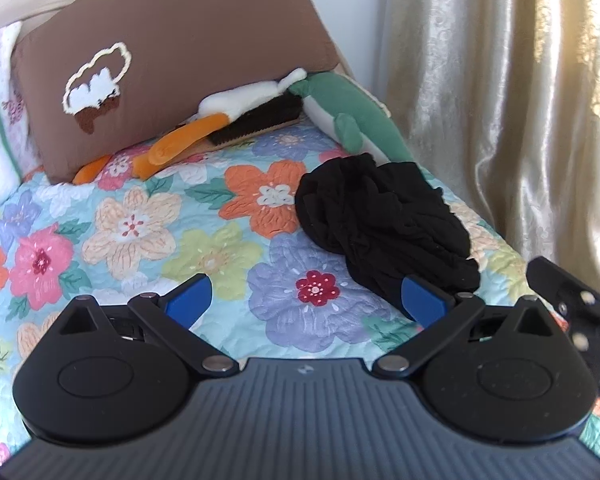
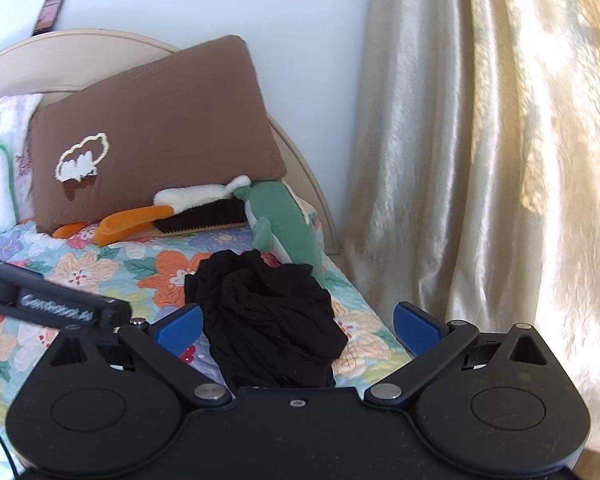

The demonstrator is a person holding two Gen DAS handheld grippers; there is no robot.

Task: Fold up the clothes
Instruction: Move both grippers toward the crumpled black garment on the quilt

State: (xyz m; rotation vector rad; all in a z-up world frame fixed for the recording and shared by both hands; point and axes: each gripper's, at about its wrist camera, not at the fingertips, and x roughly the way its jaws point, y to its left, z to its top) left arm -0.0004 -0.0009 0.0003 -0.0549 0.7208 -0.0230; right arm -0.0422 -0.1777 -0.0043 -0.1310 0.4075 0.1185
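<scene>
Hand-held gripper (image 2: 298,328) over crumpled black garment (image 2: 266,320), axis unclear

Bed (image 1: 140,216) with floral quilt, bearing a crumpled black garment (image 1: 384,216), brown pillow (image 1: 172,56), plush toys (image 1: 352,116) and brush (image 1: 256,124).

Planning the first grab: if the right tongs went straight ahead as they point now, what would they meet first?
Most likely the crumpled black garment, lying between the open right tongs on the floral quilt; depth is hard to judge.
</scene>
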